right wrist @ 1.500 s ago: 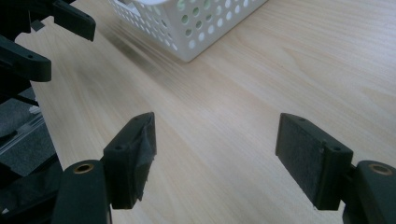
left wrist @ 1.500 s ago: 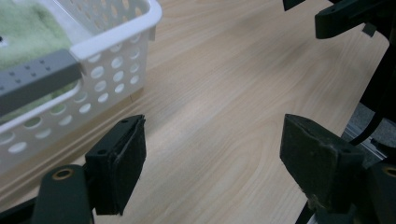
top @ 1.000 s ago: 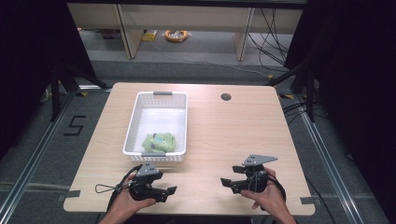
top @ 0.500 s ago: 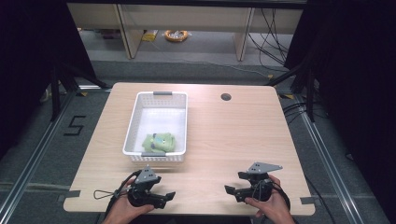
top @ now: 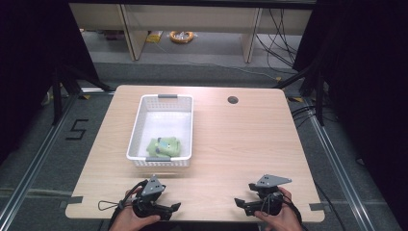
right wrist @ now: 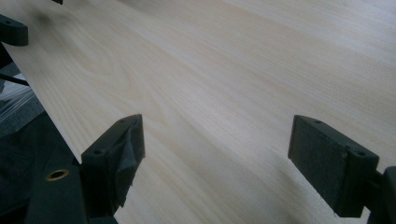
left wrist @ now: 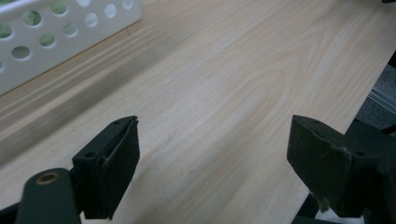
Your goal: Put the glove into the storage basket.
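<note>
Flanking bare table (top: 231,144) edge, left gripper (top: 174,208) and right gripper (top: 239,202) (apparently empty).

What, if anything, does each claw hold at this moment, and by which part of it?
Nothing is held. The left claw and the right claw both stand open over bare table, their jaws having just been opening with nothing between them.

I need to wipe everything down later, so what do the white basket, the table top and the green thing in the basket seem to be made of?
White basket: probably moulded plastic, matt, its walls punched with round holes. Table top: pale wood-grain surface, smooth; likely laminate, though veneer can't be ruled out. Green thing: looks soft and crumpled, perhaps cloth or plush; too small to be sure.
</note>
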`<state>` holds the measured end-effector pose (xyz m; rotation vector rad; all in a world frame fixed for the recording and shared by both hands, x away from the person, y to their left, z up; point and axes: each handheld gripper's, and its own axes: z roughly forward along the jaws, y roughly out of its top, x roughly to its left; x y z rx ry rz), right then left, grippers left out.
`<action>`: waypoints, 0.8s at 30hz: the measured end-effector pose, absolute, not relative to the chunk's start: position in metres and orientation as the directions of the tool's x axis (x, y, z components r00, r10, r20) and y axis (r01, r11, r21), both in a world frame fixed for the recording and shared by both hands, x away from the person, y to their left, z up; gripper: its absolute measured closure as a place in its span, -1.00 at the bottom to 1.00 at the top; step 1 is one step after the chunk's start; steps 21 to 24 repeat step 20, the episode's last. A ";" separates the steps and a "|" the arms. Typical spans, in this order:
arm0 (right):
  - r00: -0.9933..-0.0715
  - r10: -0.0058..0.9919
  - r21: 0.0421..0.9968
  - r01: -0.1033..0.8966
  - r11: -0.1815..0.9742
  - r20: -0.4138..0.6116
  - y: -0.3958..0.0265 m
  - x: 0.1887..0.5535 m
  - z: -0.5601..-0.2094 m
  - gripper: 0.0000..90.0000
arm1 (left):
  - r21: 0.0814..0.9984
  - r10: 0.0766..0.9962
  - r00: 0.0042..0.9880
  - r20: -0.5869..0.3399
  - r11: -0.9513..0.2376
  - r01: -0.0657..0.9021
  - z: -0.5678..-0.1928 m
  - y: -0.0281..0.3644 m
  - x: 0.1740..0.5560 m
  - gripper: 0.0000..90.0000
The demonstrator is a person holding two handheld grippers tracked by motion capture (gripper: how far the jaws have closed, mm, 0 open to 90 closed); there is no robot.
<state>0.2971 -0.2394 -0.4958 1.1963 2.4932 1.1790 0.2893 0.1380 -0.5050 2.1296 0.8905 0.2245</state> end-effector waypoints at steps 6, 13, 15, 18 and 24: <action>-0.667 0.710 0.688 0.626 0.367 0.227 -0.239 0.295 -0.497 -0.57 | 0.735 0.668 0.732 -0.131 -0.430 0.524 -0.506 0.138 0.289 -0.63; -0.677 0.704 0.692 0.615 0.379 0.215 -0.239 0.295 -0.497 -0.57 | 0.734 0.668 0.733 -0.129 -0.433 0.523 -0.506 0.138 0.290 -0.63; -0.675 0.714 0.698 0.601 0.389 0.184 -0.240 0.296 -0.497 -0.57 | 0.734 0.668 0.733 -0.128 -0.433 0.523 -0.506 0.138 0.290 -0.63; -0.666 0.722 0.694 0.610 0.382 0.188 -0.240 0.296 -0.497 -0.57 | 0.734 0.671 0.731 -0.127 -0.431 0.524 -0.506 0.138 0.290 -0.63; -0.672 0.717 0.700 0.601 0.384 0.184 -0.241 0.297 -0.498 -0.57 | 0.734 0.682 0.717 -0.143 -0.413 0.539 -0.506 0.138 0.290 -0.62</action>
